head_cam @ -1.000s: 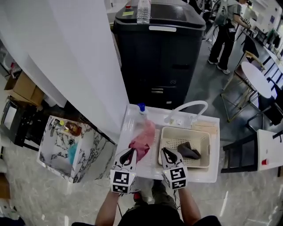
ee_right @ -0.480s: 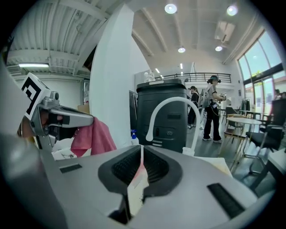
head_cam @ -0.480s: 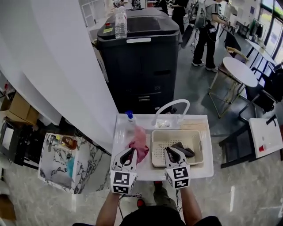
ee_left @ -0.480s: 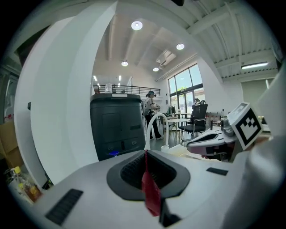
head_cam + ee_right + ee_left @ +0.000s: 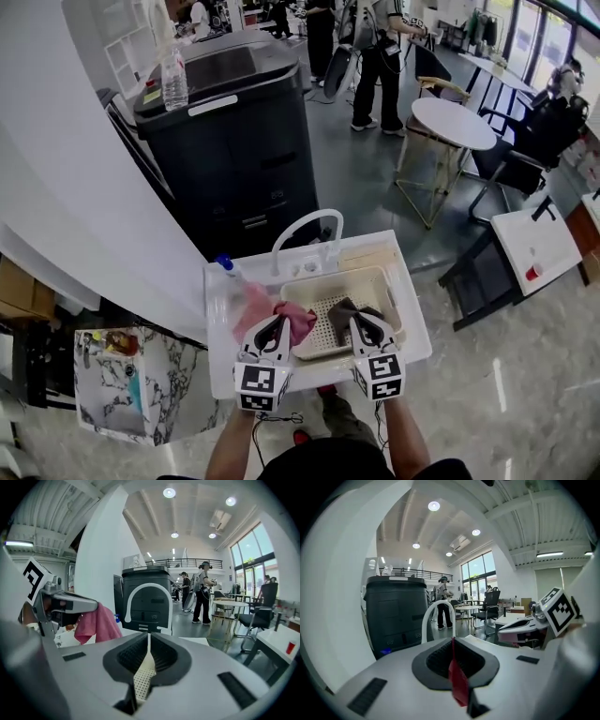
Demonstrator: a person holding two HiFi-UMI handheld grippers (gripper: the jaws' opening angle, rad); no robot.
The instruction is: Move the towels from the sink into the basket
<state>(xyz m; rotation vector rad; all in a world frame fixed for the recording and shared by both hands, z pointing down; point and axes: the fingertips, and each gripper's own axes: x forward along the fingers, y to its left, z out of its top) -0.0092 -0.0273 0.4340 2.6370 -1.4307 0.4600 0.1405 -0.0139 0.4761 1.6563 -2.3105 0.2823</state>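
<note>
In the head view my left gripper (image 5: 277,324) is shut on a pink towel (image 5: 255,307), which hangs bunched over the white sink (image 5: 221,373) and against the left rim of the cream perforated basket (image 5: 378,283). A red-pink strip of that towel (image 5: 458,686) shows between the left gripper's (image 5: 452,654) jaws. My right gripper (image 5: 360,324) is shut on the basket's near wall, and a perforated cream piece of the basket (image 5: 142,680) sits between its (image 5: 149,652) jaws. A dark grey towel (image 5: 339,309) lies inside the basket, which looks tilted.
A white arched faucet (image 5: 306,231) and a blue-capped bottle (image 5: 225,264) stand at the sink's back. Behind it is a big black bin (image 5: 234,131) with a water bottle (image 5: 172,77) on top. A white wall is at the left, a marble-patterned box (image 5: 117,370) beside the sink, and a round table (image 5: 454,122) and people beyond.
Both grippers have shifted sideways while the head view swung round. The pink towel has moved right, up against the basket's left rim. The basket now sits askew in the sink.
</note>
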